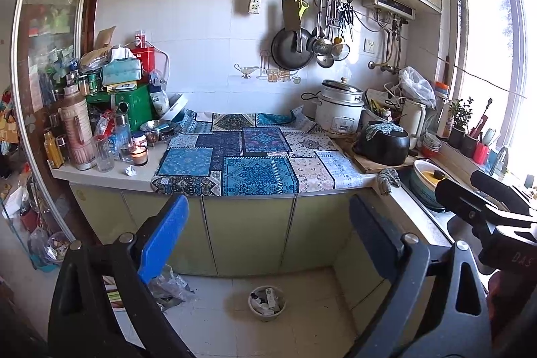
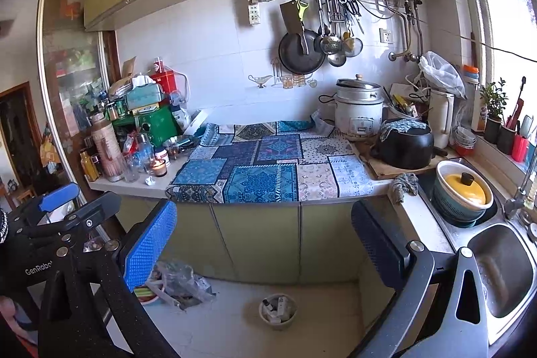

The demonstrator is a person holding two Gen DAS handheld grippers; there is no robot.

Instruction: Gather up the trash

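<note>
I held both tools back from the counter, each with its blue pads spread wide and nothing between them: my left gripper [image 1: 265, 237] at the bottom of its own view, my right gripper [image 2: 265, 240] likewise.

The trash I could make out was a small crumpled paper wad [image 1: 131, 170], lying left of centre in the left view on the bare white countertop [image 1: 110, 178], just in front of a lit candle jar [image 1: 139, 154]. It was a roundish ball with no long axis or pointing direction that I could tell. In the right view the same wad [image 2: 150, 180] sat at centre left.

Low in the middle of both views a small round bin [image 1: 267, 302] stood upright on the tiled floor, mouth up, with small items inside.

The only writing I could read was "GenRobot" on the body of my left tool at the lower left of the right view, partly cut off, and "DAS" on my right tool at the right edge of the left view.

A blue patchwork cloth [image 1: 248, 160] covered the middle of the counter. Yellow-green cabinets ran above and below, a rice cooker [image 1: 339, 111] stood at the right, and a steel sink [image 2: 503, 267] filled the lower right of the right view.
</note>
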